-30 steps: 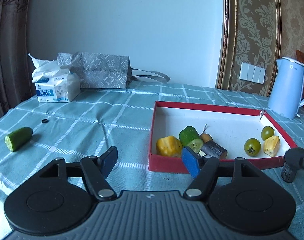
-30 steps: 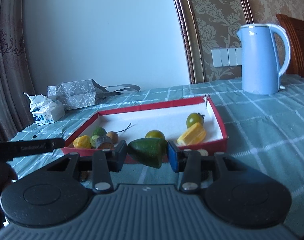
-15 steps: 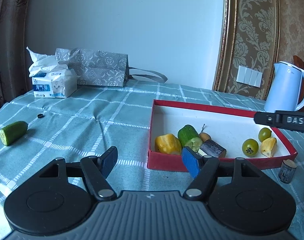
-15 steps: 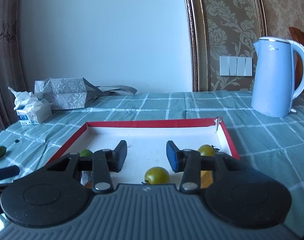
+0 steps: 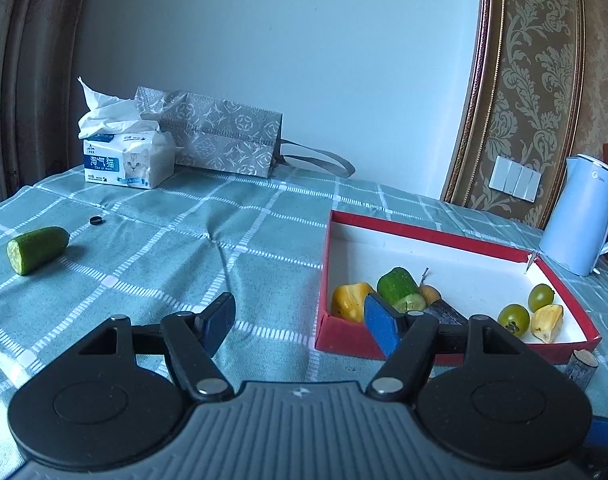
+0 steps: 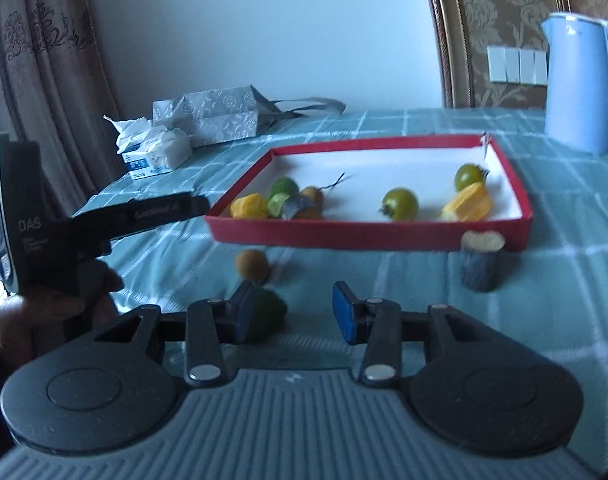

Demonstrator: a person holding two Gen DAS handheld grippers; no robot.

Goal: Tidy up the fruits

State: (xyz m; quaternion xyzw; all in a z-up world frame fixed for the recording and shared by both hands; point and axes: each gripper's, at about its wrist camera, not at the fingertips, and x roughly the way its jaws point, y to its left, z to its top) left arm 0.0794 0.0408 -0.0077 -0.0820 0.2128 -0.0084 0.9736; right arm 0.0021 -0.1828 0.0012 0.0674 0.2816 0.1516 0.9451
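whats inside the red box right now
In the red box: yellow fruit pieces, a cucumber chunk, two green tomatoes, a dark piece. The near wall hides their undersides.

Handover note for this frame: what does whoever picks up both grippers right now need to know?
Left gripper: jaws wide, empty, above the checked green tablecloth beside the red cardboard box.
Right gripper: jaws apart, gripping nothing; a green fruit chunk lies on the cloth by its left finger.
Done, in the box: two green tomatoes, two yellow fruit pieces, a green cucumber piece, a small brown fruit, a dark cane piece.
Left: the green chunk, a round brown fruit, an upright dark cane stub in front of the box, and a cut cucumber half far left.
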